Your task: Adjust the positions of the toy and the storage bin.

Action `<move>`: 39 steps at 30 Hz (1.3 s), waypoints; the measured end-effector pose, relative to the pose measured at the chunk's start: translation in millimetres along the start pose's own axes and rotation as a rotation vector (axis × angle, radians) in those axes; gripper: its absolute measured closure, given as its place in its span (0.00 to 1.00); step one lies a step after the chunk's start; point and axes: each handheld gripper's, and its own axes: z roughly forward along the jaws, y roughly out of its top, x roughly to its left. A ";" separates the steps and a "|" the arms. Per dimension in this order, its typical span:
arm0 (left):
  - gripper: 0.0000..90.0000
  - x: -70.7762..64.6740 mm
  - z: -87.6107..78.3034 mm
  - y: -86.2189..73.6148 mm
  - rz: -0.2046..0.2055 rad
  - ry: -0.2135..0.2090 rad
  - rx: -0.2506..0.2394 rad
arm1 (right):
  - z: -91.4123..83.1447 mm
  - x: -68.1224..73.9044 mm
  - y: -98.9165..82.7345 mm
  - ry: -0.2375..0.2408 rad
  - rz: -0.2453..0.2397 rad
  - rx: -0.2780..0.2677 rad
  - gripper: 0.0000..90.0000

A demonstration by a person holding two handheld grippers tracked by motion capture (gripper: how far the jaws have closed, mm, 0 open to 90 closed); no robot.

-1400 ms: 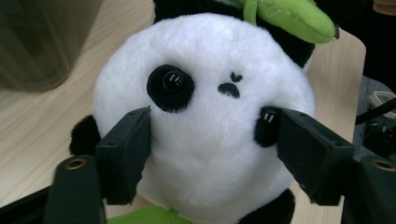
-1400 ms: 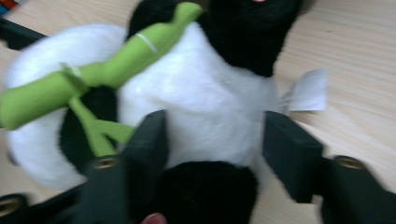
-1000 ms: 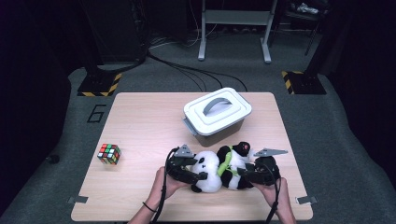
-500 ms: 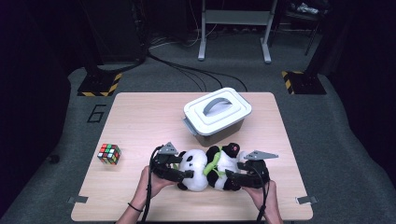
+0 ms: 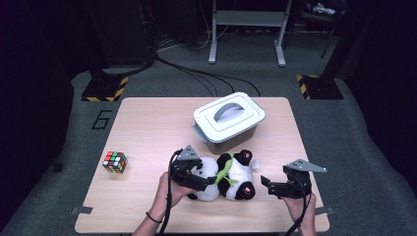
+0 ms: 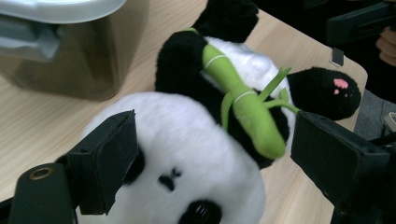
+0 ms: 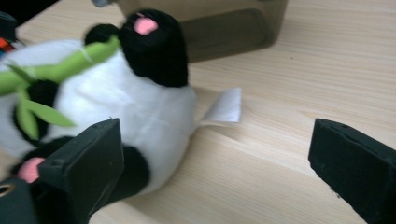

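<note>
The toy panda (image 5: 226, 174) lay on the counter (image 5: 147, 128) before the lidded box (image 5: 228, 120). Both tongs had just been opening: left tongs (image 5: 209, 181) loosely straddled its head, right tongs (image 5: 265, 184) gaped empty beside it. A release, seemingly; next, withdraw.

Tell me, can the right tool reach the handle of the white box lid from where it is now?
Probably yes. The right tool stands open beside the panda toy, holding nothing, and bare table lies between it and the box. The lid handle is uncovered on top.
</note>
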 end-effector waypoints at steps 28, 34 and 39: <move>0.73 -23.5 30.3 -1.2 0.116 -0.019 0.051 | 65.5 -52.5 -42.0 -0.190 0.070 0.134 0.00; 0.73 -11.6 14.1 -9.4 0.112 -0.072 0.074 | 73.7 -48.3 -43.4 -0.212 0.036 0.146 0.00; 0.73 1.6 -3.8 -18.4 0.101 -0.097 0.099 | 77.8 -44.9 -43.4 -0.228 0.018 0.144 0.00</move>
